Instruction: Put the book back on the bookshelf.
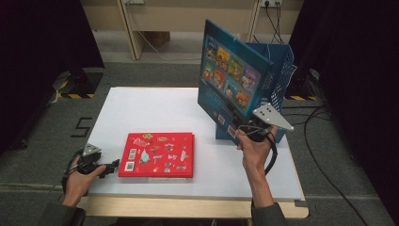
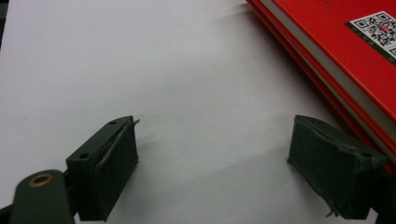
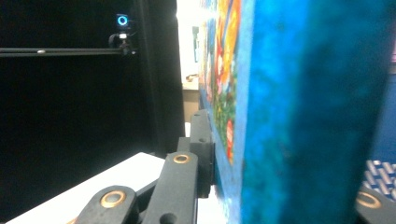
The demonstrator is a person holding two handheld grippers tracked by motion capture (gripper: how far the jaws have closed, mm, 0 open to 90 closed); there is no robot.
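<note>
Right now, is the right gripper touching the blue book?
Touching. In the right gripper view, the right gripper is shut on the blue book, one black jaw pressed flat against its picture cover.

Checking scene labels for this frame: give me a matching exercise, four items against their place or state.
Items:
1. blue book
2. red book
3. blue file rack
4. left tongs

States:
A. open, beside the red book's edge
B. lying flat on the white table
C. held upright, clamped in the right tongs
D. standing at the table's far right

Pairs: 1-C, 2-B, 3-D, 4-A
</note>
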